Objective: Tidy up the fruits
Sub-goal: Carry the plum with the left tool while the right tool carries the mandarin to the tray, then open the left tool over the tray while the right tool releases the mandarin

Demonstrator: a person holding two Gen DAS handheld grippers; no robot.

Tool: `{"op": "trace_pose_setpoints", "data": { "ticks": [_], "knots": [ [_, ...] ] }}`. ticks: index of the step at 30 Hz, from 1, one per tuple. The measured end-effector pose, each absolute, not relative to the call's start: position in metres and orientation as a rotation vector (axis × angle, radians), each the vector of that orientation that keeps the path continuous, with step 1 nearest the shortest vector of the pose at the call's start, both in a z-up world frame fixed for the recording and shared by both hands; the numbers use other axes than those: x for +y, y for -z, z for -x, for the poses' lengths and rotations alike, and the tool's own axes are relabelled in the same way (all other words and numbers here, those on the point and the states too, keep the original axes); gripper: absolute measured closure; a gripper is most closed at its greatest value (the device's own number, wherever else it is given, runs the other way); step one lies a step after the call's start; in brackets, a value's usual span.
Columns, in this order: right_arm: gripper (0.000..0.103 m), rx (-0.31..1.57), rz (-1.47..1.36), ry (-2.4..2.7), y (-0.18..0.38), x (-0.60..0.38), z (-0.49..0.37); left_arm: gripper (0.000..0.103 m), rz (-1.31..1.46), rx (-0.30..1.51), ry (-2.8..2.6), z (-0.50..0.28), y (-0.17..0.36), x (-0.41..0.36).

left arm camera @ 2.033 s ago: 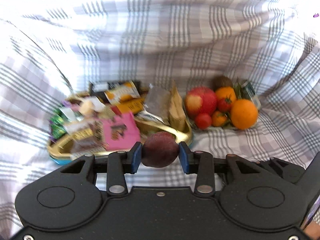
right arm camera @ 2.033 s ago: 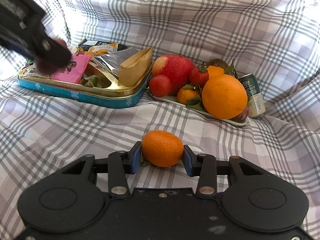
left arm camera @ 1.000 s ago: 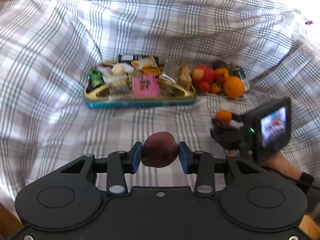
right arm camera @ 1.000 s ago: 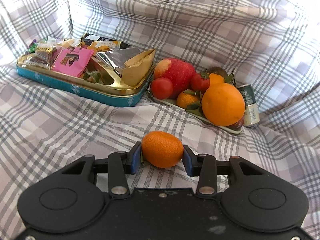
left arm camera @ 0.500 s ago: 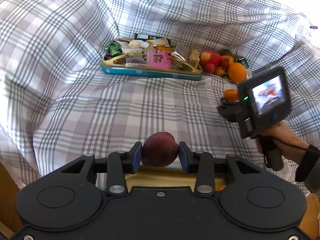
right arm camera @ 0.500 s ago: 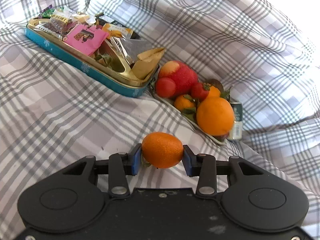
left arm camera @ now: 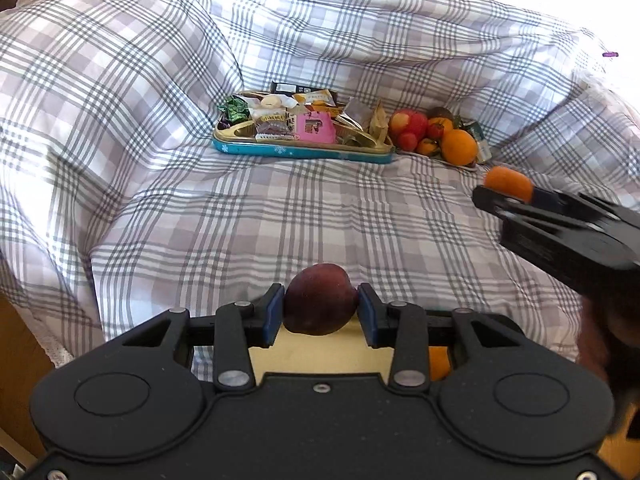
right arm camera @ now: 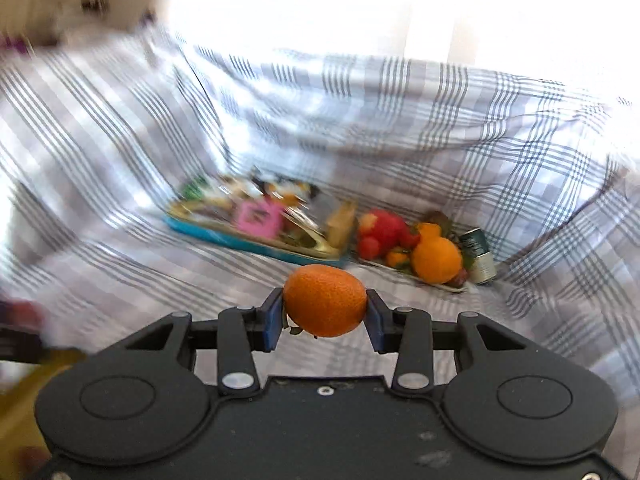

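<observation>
My left gripper (left arm camera: 321, 310) is shut on a dark red plum (left arm camera: 321, 309), held over the front edge of the checked cloth. A small mandarin (right arm camera: 325, 300) sits squeezed between the blue pads of my right gripper (right arm camera: 325, 312); that gripper also shows at the right of the left wrist view, where the mandarin (left arm camera: 509, 181) sticks out of its black fingers (left arm camera: 504, 202). Far back on the cloth a flat plate (right arm camera: 440, 286) carries a red apple (left arm camera: 408, 122), tomatoes and a big orange (left arm camera: 459, 147).
A teal and gold tin (left arm camera: 304, 152) full of wrapped snacks lies left of the fruit plate. A small green can (right arm camera: 480, 258) stands at the plate's right end. Below my left gripper a pale yellow surface (left arm camera: 320, 354) shows. The cloth rises in folds at the back and sides.
Both grippers pulled back from the tin and the fruit plate, which now look smaller and farther. The right gripper rose and swung, blurring its view. Both fruits stayed gripped.
</observation>
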State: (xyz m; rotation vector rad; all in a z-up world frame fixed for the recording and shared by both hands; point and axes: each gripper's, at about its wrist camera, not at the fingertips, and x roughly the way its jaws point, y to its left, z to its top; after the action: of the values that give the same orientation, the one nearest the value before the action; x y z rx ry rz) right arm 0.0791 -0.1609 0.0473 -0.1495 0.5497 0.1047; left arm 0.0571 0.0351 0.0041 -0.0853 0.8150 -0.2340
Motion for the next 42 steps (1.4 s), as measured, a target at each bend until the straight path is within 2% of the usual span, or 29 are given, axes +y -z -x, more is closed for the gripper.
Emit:
{"op": "trace_pose_setpoints", "data": {
  "ticks": [6,15,20,42],
  "knots": [
    [0.06,0.583,0.098,-0.137,-0.058,-0.16,-0.007,0.055,0.064,0.867,0.243,-0.043,0.003,0.024],
    [0.06,0.793,0.007,-0.032,-0.017,-0.166,0.036,0.055,0.0,0.933,0.203,-0.034,0.018,0.006],
    [0.06,0.853,0.006,-0.064,-0.004,-0.158,0.039,0.055,-0.026,0.948,0.169,-0.035,0.024,0.002],
    [0.059,0.872,0.025,-0.127,-0.011,-0.13,0.017,0.055,-0.025,0.959,0.091,-0.044,0.035,0.018]
  ]
}}
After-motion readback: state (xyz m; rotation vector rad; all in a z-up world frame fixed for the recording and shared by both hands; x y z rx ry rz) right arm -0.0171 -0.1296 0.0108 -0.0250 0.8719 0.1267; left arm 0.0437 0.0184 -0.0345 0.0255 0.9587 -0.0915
